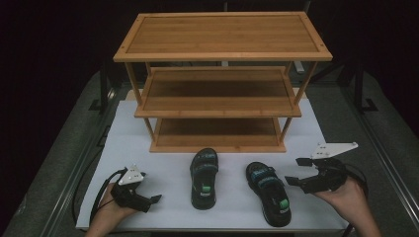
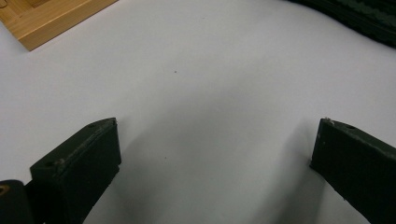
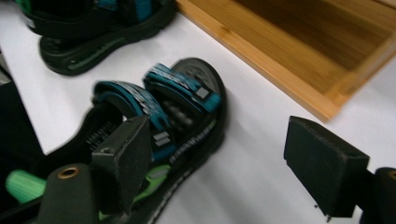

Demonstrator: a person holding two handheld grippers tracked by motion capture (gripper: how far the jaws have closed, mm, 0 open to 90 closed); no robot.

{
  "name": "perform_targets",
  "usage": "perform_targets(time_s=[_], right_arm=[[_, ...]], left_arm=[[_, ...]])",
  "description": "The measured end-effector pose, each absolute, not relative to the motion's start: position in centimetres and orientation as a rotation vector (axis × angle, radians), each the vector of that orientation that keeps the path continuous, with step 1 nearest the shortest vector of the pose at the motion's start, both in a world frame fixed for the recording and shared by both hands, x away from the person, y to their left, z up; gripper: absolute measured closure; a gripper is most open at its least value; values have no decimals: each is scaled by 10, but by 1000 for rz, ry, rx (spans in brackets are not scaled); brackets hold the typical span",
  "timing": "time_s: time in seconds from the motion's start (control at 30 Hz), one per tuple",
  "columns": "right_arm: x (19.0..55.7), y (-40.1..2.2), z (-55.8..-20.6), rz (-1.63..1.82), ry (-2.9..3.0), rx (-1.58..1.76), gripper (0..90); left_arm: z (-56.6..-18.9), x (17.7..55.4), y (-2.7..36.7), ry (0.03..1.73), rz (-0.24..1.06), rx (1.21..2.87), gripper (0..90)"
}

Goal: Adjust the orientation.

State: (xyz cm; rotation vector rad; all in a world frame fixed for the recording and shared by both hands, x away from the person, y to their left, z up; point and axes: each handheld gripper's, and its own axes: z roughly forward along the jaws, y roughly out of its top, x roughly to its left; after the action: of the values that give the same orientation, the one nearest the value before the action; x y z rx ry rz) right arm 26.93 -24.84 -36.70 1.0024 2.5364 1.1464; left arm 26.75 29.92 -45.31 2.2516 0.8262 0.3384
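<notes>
Two black sandals with teal straps and green heel tabs lie on the white board: the left sandal (image 1: 204, 177) and the right sandal (image 1: 269, 192). My right gripper (image 1: 295, 171) is raised just right of the right sandal, jaws apart with nothing pressed between them. In the right gripper view (image 3: 215, 135) that sandal (image 3: 182, 107) lies below and behind the left jaw, and the other sandal (image 3: 93, 32) is farther off. My left gripper (image 1: 150, 203) rests low at the board's front left, open over bare board (image 2: 217, 140).
A three-tier bamboo rack (image 1: 217, 103) stands at the back of the white board (image 1: 148, 143), its shelves bare; its bottom shelf (image 3: 289, 51) lies just beyond the sandals. A rack corner (image 2: 46, 18) and a sandal edge (image 2: 364, 18) are in the left gripper view.
</notes>
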Motion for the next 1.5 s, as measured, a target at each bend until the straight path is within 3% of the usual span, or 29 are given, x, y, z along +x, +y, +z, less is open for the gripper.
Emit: perform_targets(time_s=[0.47, 1.13, 1.5], right_arm=[[278, -221, -360, 1162, 2700, 821, 308], [293, -199, -376, 1125, 2921, 696, 524], [297, -196, -382, 1108, 2970, 680, 562]], left_arm=[[-453, 268, 299, 826, 339, 2252, 6], [-453, 268, 299, 826, 338, 2252, 6], [-453, 268, 299, 827, 338, 2251, 6]])
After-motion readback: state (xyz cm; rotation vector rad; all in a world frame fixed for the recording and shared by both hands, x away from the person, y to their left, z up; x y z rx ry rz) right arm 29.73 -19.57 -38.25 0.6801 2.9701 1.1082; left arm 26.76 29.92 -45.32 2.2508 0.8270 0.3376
